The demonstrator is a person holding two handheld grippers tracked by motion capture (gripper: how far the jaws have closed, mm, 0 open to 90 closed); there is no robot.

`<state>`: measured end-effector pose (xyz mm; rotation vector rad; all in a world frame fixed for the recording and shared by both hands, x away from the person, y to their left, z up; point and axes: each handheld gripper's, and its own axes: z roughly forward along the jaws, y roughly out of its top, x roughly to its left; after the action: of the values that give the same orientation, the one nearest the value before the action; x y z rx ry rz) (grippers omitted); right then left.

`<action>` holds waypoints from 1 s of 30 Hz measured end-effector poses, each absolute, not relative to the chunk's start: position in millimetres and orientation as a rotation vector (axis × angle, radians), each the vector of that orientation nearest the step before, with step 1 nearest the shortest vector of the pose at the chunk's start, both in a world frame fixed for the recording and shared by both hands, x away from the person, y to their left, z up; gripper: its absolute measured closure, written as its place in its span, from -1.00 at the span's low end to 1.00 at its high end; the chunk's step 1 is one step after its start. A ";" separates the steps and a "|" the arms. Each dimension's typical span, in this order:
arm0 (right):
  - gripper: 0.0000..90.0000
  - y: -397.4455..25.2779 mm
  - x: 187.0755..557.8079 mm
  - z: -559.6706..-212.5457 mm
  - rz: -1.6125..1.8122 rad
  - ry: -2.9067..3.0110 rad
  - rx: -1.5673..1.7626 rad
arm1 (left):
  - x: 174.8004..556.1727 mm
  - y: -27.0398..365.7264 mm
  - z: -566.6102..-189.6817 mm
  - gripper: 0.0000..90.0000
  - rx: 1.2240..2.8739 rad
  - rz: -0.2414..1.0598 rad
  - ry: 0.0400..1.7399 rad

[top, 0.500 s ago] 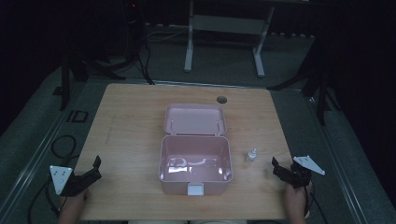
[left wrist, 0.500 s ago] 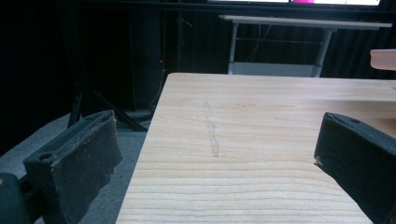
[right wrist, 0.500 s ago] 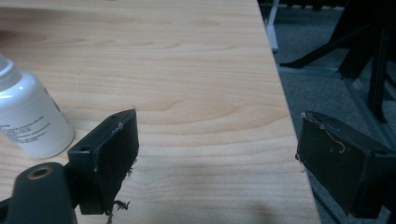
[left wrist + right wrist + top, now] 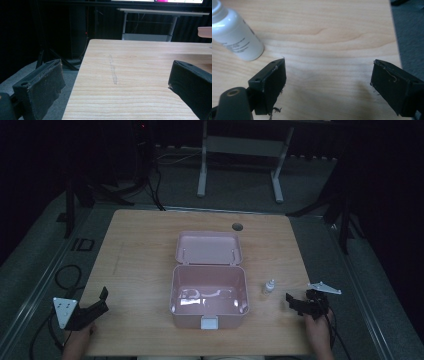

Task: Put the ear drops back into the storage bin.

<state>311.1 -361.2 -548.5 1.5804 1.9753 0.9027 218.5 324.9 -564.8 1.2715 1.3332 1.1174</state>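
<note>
An open pink plastic box (image 4: 176, 292) stands at the table's middle, its lid (image 4: 209, 248) laid back flat behind it and glare on its floor. A small white bottle (image 4: 269, 286) stands upright just right of the box. In the right gripper view the bottle (image 4: 235, 37) is at the upper left, beyond the left jaw. My right gripper (image 4: 293, 303) rests low over the table's right front part, open and holding nothing (image 4: 327, 80). My left gripper (image 4: 105, 301) hovers at the front left corner, open and holding nothing (image 4: 115, 82).
The wooden table (image 4: 140, 250) has a round cable hole (image 4: 237, 226) near its far edge. In the left gripper view the table's left edge (image 4: 80, 72) runs under the left jaw, and a lid corner (image 4: 205, 32) shows. A metal frame (image 4: 240, 150) stands beyond the table.
</note>
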 end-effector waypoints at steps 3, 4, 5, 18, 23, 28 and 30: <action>-0.72 -360.0 312.0 -546.3 0.881 2.046 1.575 | 218.5 324.9 -564.8 -0.99 1.271 1.117 1.333; -0.72 -358.8 312.2 -545.5 0.863 2.075 1.569 | 218.5 324.9 -564.8 -0.99 1.271 1.117 1.334; -0.72 -358.8 312.2 -545.5 0.863 2.075 1.569 | 218.5 324.9 -564.8 -0.99 1.271 1.117 1.334; -0.74 -338.2 311.0 -525.5 0.531 2.451 1.460 | 218.5 324.7 -564.8 -0.99 1.271 1.120 1.333; -0.74 -336.8 311.5 -521.5 0.400 2.573 1.452 | 218.4 324.7 -564.8 -0.99 1.271 1.120 1.332; -0.72 -336.8 310.1 -517.1 0.311 2.630 1.429 | 218.3 324.6 -564.9 -0.99 1.272 1.122 1.331; -0.71 -337.2 309.7 -515.5 0.300 2.647 1.429 | 218.3 324.6 -564.9 -0.99 1.272 1.122 1.332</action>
<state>309.7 -337.2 -515.5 1.4293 2.6466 0.3003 218.3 324.6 -564.9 1.2722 1.3320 1.1219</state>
